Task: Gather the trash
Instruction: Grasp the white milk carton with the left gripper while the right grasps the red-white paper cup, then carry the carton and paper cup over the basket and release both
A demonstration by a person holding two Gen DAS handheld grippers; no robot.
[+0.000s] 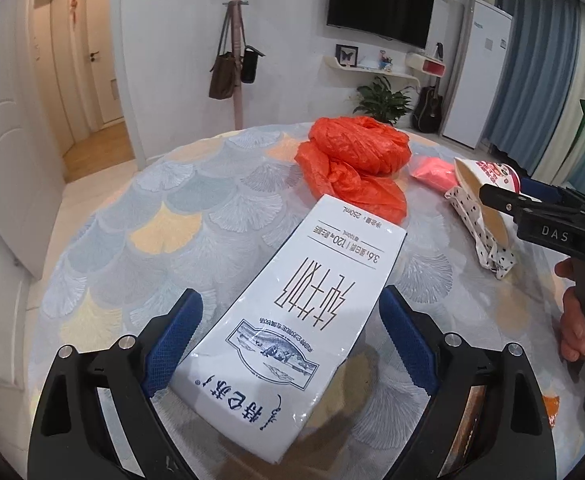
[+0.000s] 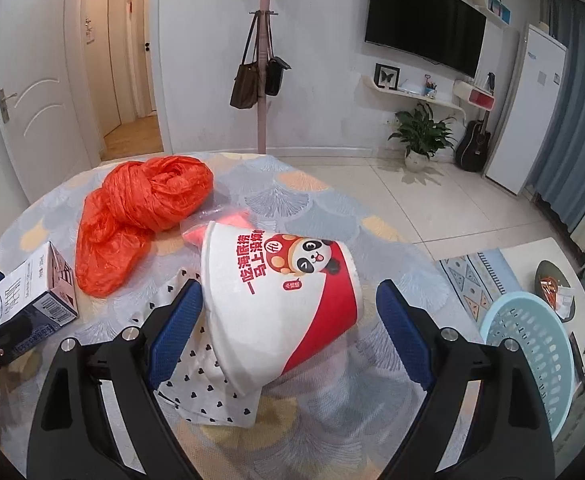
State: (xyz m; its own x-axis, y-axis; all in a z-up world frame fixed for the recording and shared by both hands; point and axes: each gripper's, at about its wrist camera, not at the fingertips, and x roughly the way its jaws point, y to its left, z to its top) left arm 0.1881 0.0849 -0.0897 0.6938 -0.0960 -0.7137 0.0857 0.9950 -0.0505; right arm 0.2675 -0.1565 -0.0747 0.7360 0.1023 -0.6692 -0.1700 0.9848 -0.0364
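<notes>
A white milk carton (image 1: pixel 292 320) lies on the patterned table between the blue pads of my left gripper (image 1: pixel 290 336), which is open around it; the pads stand apart from its sides. The carton also shows at the left of the right wrist view (image 2: pixel 24 300). My right gripper (image 2: pixel 288 328) is open around a tipped red-and-white paper bowl with a panda print (image 2: pixel 288 292), which lies on a white heart-dotted bag (image 2: pixel 208 392). A crumpled orange plastic bag (image 2: pixel 140 212) lies beyond, with a pink wrapper (image 1: pixel 432 172) beside it.
The round table (image 1: pixel 140 220) has a fan-pattern cloth. A light blue plastic basket (image 2: pixel 528 352) stands on the floor at the right, beside a low table with a plate. A coat stand (image 2: pixel 262 80), a plant and a guitar stand behind.
</notes>
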